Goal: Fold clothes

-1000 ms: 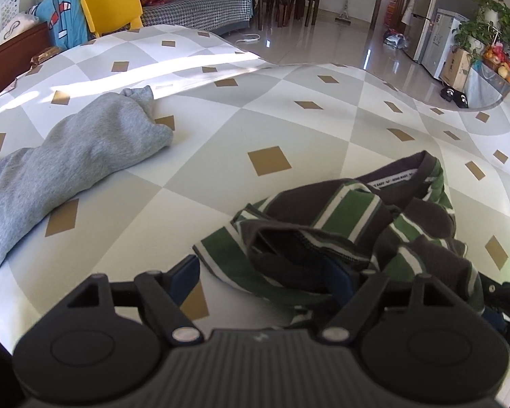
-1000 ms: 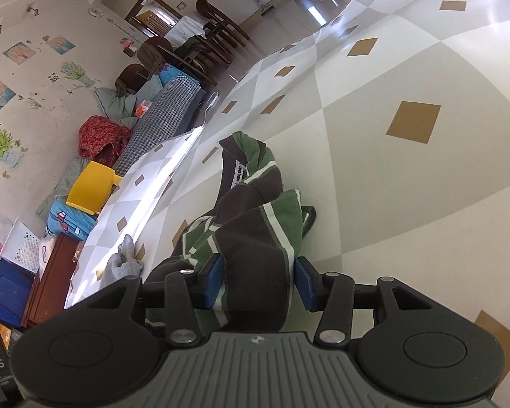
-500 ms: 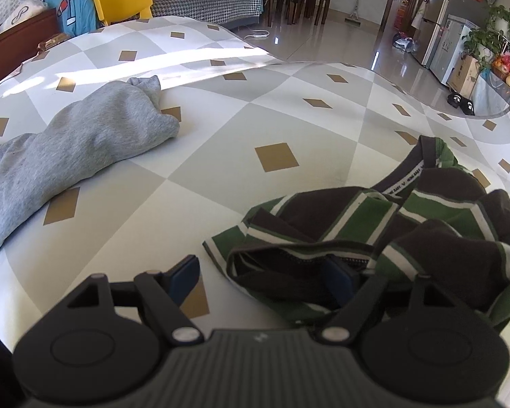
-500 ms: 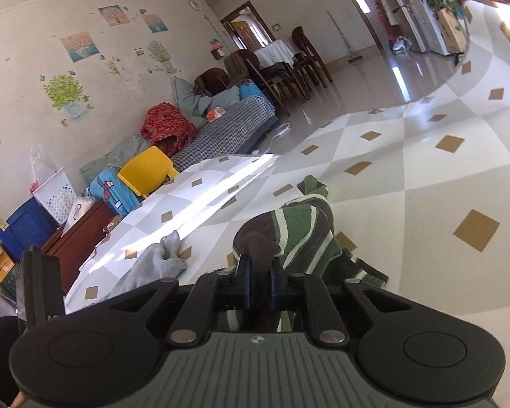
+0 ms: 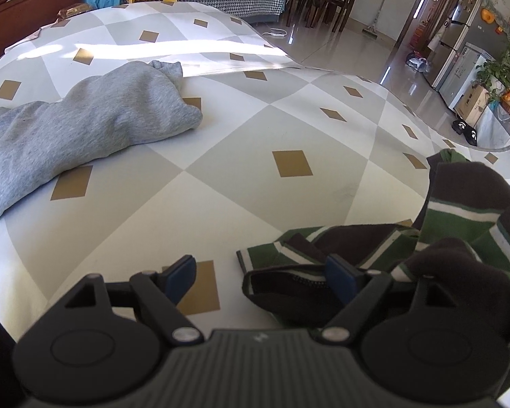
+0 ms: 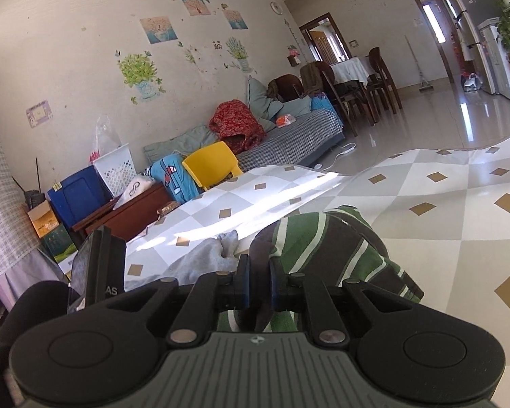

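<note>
A green, brown and white striped shirt (image 5: 465, 224) lies crumpled at the right of the patterned tablecloth (image 5: 255, 129). My left gripper (image 5: 260, 277) is open, low over the table; its right finger touches a dark fold of the shirt. My right gripper (image 6: 257, 284) is shut on a fold of the striped shirt (image 6: 333, 248) and holds it lifted above the table. A grey sweatshirt (image 5: 68, 129) lies at the left; it also shows in the right wrist view (image 6: 204, 258).
The table edge curves at the far right (image 5: 459, 142), with glossy floor beyond. A yellow chair (image 6: 210, 163), a sofa (image 6: 289, 132) and a wooden cabinet (image 6: 129, 210) stand behind the table. My left gripper's body (image 6: 98, 265) shows at left.
My right gripper has shut on the striped shirt and lifted it up and to the right. My left gripper stays open and has shifted left relative to the shirt.
</note>
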Motion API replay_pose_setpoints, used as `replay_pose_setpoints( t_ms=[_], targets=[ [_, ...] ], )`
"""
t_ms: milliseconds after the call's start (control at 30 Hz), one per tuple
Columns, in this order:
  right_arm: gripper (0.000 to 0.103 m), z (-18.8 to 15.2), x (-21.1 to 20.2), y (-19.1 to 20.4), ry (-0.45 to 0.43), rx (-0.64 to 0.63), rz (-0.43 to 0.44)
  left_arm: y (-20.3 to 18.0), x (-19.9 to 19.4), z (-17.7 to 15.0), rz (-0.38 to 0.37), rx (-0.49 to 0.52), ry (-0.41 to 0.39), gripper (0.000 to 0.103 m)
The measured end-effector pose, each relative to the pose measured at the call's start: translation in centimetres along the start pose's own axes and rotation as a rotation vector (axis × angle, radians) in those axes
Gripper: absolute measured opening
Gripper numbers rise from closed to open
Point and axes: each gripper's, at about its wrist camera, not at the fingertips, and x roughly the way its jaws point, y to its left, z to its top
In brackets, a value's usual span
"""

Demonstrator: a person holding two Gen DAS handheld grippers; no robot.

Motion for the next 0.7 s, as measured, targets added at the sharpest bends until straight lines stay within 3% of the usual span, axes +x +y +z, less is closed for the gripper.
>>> replay_pose_setpoints(
  t_ms=[233,367,567,700],
  targets=[
    [0.013,-2.6,2.2,2.6,0.145,-0.207,0.025,0.4,0.1,0.1,0.013,-0.018,-0.005,0.082],
    [0.014,-4.4,4.0,2.9,0.261,-0.277,-0.037,0.0,0.2,0.0,0.003,0.006,0.001,0.082],
    [0.033,-4.6,4.0,1.3,0.311,-0.194,-0.091,-0.8,0.8,-0.9,0.006,0.051,0.03,0.082],
    [0.038,-4.1,3.3,0.9,0.265,-0.16,-0.109,-0.8,1.0,-0.9,0.004,0.028,0.04,0.083]
  ],
)
